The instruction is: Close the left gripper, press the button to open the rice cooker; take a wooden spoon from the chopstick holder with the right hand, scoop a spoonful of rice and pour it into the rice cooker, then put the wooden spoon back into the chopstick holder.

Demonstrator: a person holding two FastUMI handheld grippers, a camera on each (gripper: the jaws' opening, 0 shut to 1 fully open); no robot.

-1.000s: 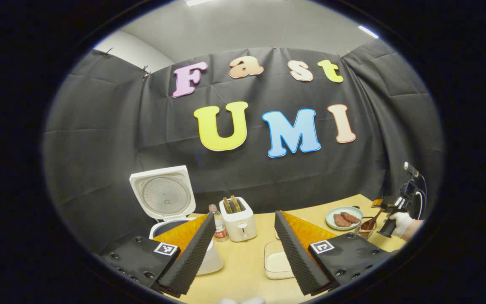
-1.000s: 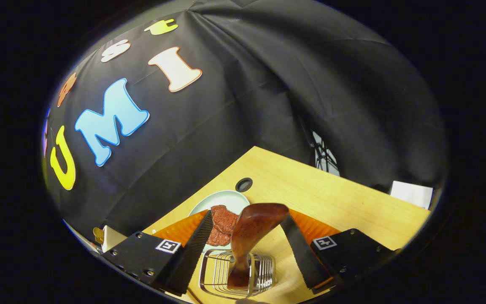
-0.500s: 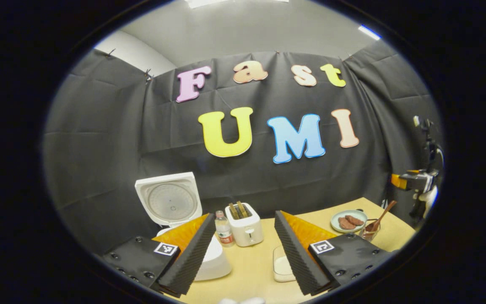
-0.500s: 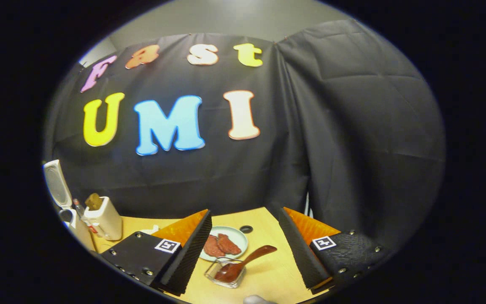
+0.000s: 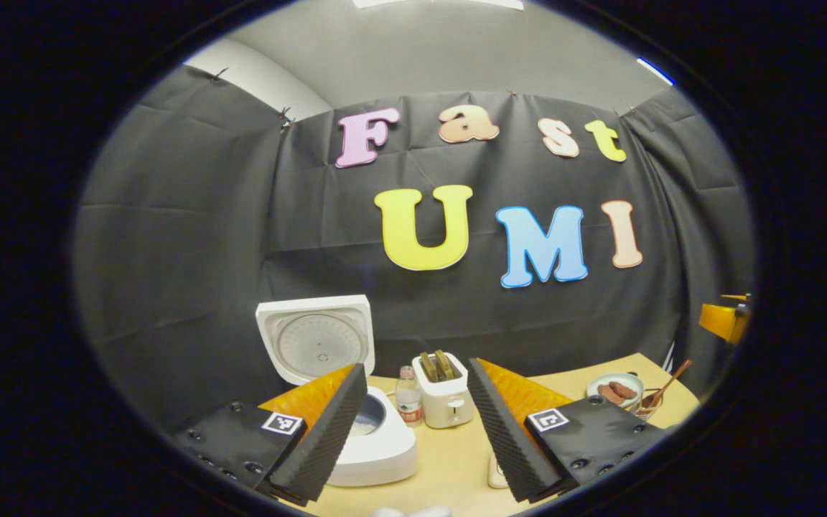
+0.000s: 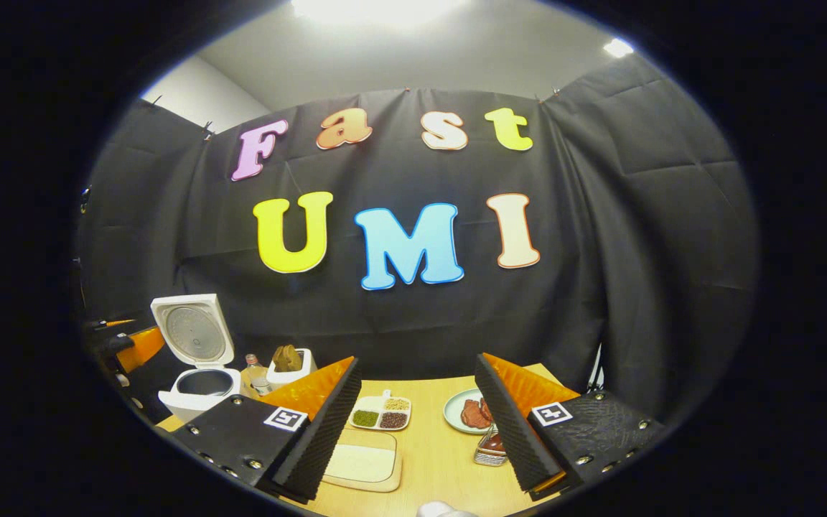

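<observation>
The white rice cooker (image 5: 377,449) stands on the table with its lid (image 5: 316,343) raised; it also shows in the right gripper view as the rice cooker (image 6: 197,384) at the left. My left gripper (image 5: 413,431) is open and empty, held back from the cooker. The wooden spoon (image 5: 667,382) leans in the wire chopstick holder (image 5: 649,411) at the far right. My right gripper (image 6: 417,431) is open and empty, with the chopstick holder (image 6: 489,451) partly hidden behind its right finger. A shallow tray of rice (image 6: 362,463) lies between the fingers.
A toaster (image 5: 444,391) and a small bottle (image 5: 408,404) stand right of the cooker. A plate with meat slices (image 6: 460,413) and a divided dish of grains (image 6: 382,414) sit mid-table. The other gripper (image 6: 130,346) shows at the left edge.
My right gripper has drawn back and levelled out, away from the spoon, which stays in the holder. My left gripper has also pulled back, so the cooker shows more fully.
</observation>
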